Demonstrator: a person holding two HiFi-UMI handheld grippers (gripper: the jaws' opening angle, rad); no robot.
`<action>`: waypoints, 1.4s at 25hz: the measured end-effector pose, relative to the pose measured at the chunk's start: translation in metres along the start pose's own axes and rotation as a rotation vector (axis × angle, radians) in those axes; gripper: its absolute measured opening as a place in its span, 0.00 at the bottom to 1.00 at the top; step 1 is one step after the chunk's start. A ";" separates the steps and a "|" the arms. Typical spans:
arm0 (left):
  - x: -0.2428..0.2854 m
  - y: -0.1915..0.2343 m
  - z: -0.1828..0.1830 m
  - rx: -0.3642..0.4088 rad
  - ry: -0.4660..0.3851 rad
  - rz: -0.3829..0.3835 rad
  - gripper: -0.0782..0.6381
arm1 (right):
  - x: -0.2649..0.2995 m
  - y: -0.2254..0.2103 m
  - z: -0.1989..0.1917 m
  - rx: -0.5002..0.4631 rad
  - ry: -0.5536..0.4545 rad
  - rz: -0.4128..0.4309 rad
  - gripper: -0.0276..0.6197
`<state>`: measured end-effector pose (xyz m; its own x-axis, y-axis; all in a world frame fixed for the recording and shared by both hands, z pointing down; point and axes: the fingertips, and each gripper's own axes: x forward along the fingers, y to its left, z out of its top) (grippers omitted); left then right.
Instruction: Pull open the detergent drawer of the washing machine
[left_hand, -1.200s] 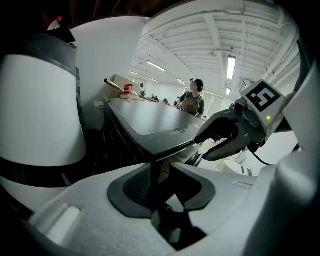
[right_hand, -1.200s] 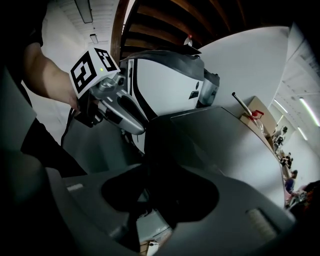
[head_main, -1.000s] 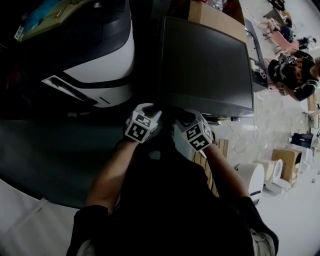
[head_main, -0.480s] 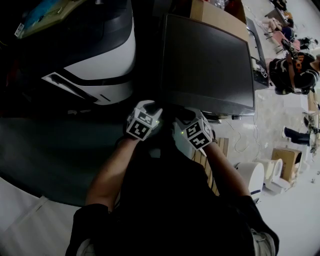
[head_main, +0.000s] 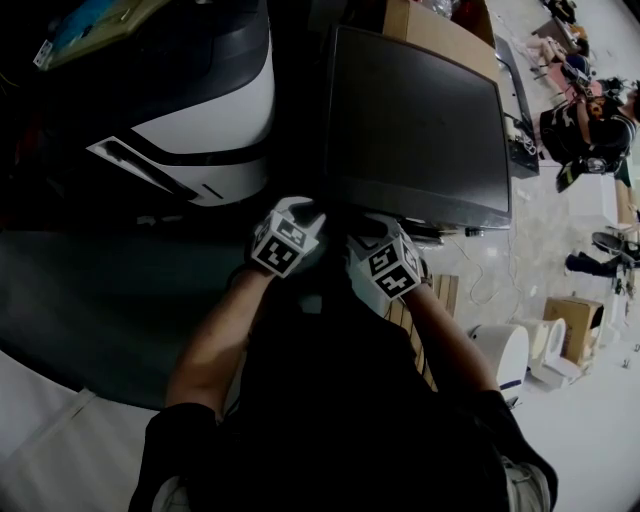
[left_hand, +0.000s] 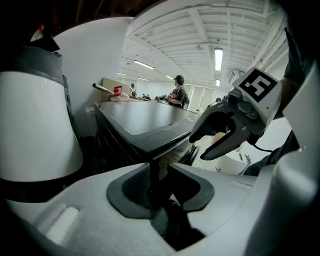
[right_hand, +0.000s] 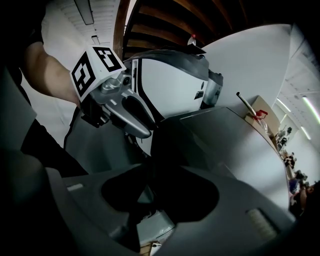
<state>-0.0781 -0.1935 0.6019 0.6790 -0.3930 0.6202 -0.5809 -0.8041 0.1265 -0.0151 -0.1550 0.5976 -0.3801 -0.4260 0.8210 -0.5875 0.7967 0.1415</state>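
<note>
Room: pale floor (head_main: 570, 450).
Washing machine (head_main: 410, 120): dark top; drawer not discernible.
Left gripper (left_hand: 157, 182): at its near-left corner; jaws just closing, corner edge in the slim gap, unclamped.
Right gripper (right_hand: 147, 197): alongside; jaws too dark to judge.

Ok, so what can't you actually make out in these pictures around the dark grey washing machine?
1. Detergent drawer: in the head view the dark grey washing machine shows only its flat top, which hides the front, so open or shut is unknown.
2. Left gripper: jaws have just been closing round a dark upright strip; the left gripper view is too dark to show contact.
3. Right gripper: in the right gripper view the jaw gap is lost in shadow.
</note>
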 end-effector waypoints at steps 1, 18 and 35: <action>0.000 0.000 0.000 0.005 0.001 -0.003 0.25 | -0.001 -0.003 -0.001 0.005 -0.001 -0.010 0.32; 0.000 -0.002 -0.004 -0.014 0.005 -0.011 0.25 | -0.003 -0.011 -0.007 -0.055 0.034 -0.035 0.32; 0.001 0.000 -0.002 -0.016 -0.023 -0.010 0.25 | 0.003 -0.017 -0.004 -0.137 0.065 -0.046 0.32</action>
<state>-0.0785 -0.1925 0.6041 0.6948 -0.3949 0.6011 -0.5810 -0.8008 0.1456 -0.0032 -0.1683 0.5997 -0.3050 -0.4381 0.8456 -0.4983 0.8301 0.2504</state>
